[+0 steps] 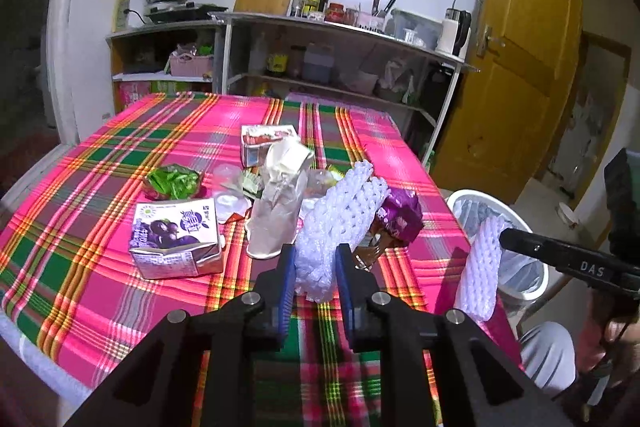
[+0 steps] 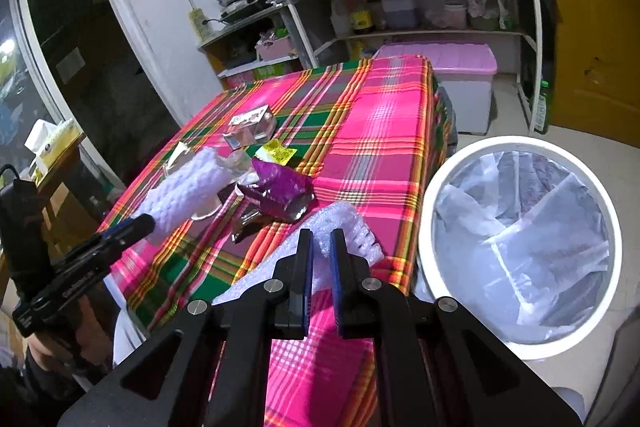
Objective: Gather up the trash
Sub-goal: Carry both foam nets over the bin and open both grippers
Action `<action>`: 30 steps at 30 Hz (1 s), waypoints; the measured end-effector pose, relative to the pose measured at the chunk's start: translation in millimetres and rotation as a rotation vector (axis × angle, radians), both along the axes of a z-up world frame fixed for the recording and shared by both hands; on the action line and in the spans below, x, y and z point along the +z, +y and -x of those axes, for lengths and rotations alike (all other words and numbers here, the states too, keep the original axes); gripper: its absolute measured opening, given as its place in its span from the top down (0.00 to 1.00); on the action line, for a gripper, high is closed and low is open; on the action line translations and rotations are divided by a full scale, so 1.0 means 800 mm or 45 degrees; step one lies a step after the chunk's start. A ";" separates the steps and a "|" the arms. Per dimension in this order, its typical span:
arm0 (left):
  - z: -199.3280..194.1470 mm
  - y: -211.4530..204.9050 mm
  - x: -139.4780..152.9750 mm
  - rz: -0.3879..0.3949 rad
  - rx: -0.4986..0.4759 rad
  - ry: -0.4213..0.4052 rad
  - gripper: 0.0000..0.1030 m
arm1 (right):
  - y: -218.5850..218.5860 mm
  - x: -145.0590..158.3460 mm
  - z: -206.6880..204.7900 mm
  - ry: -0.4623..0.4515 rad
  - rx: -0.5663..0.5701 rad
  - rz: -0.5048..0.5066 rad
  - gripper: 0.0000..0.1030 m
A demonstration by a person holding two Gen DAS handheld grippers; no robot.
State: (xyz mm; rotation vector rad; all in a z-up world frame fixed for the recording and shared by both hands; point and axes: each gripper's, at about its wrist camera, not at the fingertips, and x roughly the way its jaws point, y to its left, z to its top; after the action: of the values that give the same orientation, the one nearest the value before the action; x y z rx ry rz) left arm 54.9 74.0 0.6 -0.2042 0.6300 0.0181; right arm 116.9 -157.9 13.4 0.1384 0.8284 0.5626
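Two white foam fruit nets are clamped at once: the left gripper [image 1: 316,259] is clenched on one foam net [image 1: 340,211] above the litter pile, while the right gripper [image 2: 320,247] pinches a second foam net [image 2: 348,227] at the table's near edge, just beside the lined white bin [image 2: 436,195] on the floor, apparently so it can be dropped in. Around them on the pink plaid tablecloth [image 1: 100,163] wait a purple wrapper [image 1: 400,215], a grape drink carton [image 1: 176,239], a crumpled paper bag [image 1: 280,195] and a green packet [image 1: 172,181]. Kitchen shelves [image 1: 340,27] stand behind.
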 end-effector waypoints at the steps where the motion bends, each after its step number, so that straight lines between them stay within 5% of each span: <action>1: 0.002 -0.002 0.004 -0.003 -0.001 -0.007 0.80 | -0.004 0.001 0.000 -0.002 -0.009 -0.003 0.92; 11: -0.015 -0.055 0.022 -0.016 -0.133 -0.029 0.80 | -0.076 0.006 -0.006 -0.020 -0.187 -0.023 0.92; 23: -0.075 -0.155 0.006 -0.011 -0.395 0.025 0.80 | -0.180 -0.008 -0.025 0.007 -0.466 -0.007 0.92; 30: -0.106 -0.211 -0.011 -0.027 -0.518 0.081 0.80 | -0.201 -0.034 -0.036 0.063 -0.511 0.017 0.92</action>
State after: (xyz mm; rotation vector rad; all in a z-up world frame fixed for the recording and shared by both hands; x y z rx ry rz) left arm 139.9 -94.4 -7.8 -0.0525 0.7253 -0.3620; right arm 146.0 -319.0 -13.8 0.2996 0.8251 0.1768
